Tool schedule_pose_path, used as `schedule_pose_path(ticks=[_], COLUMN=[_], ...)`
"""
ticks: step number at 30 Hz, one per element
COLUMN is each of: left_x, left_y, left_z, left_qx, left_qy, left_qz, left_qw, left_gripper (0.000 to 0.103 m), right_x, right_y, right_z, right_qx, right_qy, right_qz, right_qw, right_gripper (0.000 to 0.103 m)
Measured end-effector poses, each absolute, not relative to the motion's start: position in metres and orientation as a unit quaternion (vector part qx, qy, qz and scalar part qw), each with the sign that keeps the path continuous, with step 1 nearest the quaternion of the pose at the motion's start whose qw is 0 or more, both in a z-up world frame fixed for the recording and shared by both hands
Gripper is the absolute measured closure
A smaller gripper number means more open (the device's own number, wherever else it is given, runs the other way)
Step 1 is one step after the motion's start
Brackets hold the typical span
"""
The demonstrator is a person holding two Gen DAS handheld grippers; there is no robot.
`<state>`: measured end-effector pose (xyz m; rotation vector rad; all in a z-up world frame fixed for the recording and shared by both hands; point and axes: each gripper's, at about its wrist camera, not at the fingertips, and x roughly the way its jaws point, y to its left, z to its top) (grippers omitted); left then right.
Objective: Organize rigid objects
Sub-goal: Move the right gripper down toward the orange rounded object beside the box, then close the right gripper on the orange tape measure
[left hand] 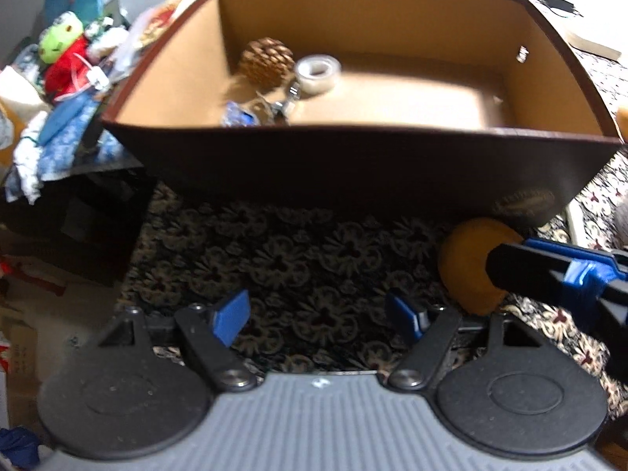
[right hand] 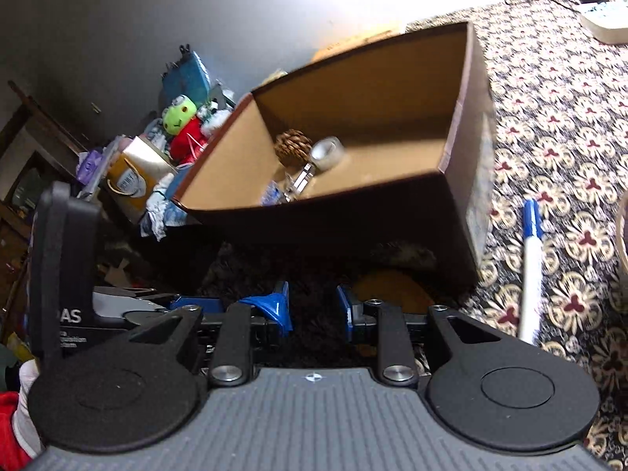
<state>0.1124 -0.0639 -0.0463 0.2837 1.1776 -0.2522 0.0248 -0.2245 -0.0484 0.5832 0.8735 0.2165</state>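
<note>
Box [left hand: 353, 165] holding pinecone [left hand: 267, 61], tape roll [left hand: 318, 72], orange ball [left hand: 467, 271] beside

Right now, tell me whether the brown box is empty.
Not empty. The brown box holds a pine cone, a tape roll and some small clear and blue items I cannot identify.

Brown box [right hand: 353, 212] with pinecone [right hand: 292, 147], tape roll [right hand: 327, 153]; pen [right hand: 530, 271] beside.
</note>
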Motion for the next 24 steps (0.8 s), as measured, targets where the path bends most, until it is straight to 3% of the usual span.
schedule_pose_path(ticks=[24], left_x=[0.087], left_y=[-0.073], left_z=[-0.058], left_qx=[0.101], left_qy=[0.552], left_qz=[-0.268], left_qw=[0.783], left_gripper=[0.028], right_x=[0.037], right_y=[-0.251], right_z=[-0.085], right_qx=[0.307], right_qy=[0.448], right_qz=[0.039], right_qw=[0.839], right_gripper=[0.094])
